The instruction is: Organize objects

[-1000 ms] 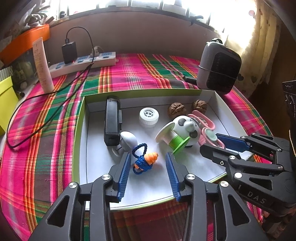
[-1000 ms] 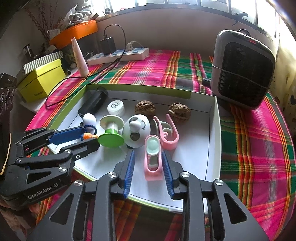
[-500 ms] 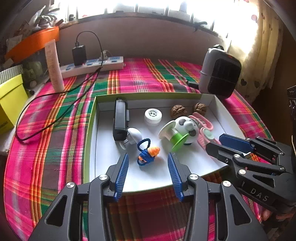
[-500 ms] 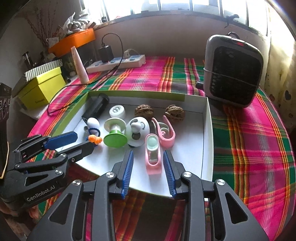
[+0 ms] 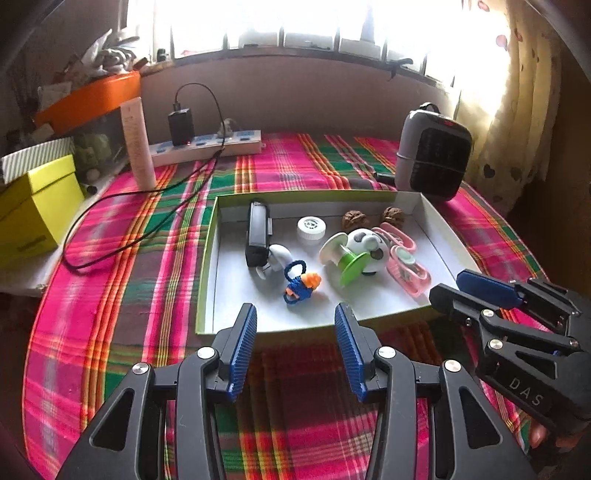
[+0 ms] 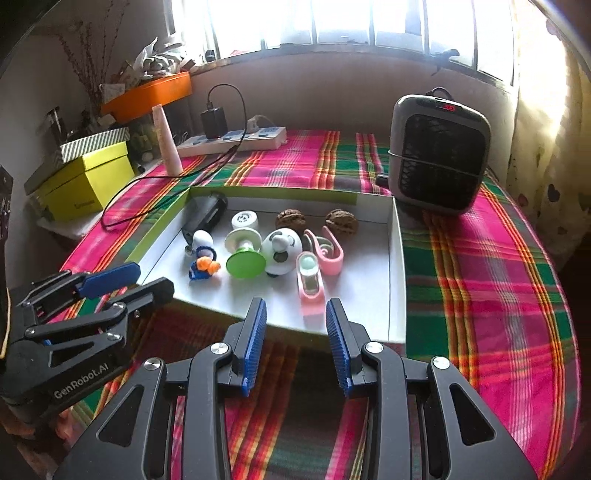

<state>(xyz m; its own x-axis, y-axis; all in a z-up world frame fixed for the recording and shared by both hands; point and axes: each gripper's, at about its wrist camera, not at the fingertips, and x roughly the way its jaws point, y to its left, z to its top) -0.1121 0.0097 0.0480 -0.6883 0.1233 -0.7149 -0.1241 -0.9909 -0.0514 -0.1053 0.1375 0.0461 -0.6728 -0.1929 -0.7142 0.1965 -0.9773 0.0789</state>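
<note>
Both grippers had drawn back from the tray (image 5: 207,280) since the earlier frames. Left gripper (image 5: 295,332) fingers stood apart, empty, at lower centre; the blue-and-orange knit toy (image 5: 301,284) lay straight ahead, mid-frame. Right gripper (image 6: 295,332), likewise spread and empty, faced the pink clip (image 6: 310,284), lengthwise to it.

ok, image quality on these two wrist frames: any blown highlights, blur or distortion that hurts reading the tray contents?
Left wrist: the window is blown out and the curtain glares; the tray contents stay sharp. Right wrist: the window is overexposed too, yet the walnuts and the pink clip read clearly. Both views bend straight edges toward the rim and darken at the corners.
</note>
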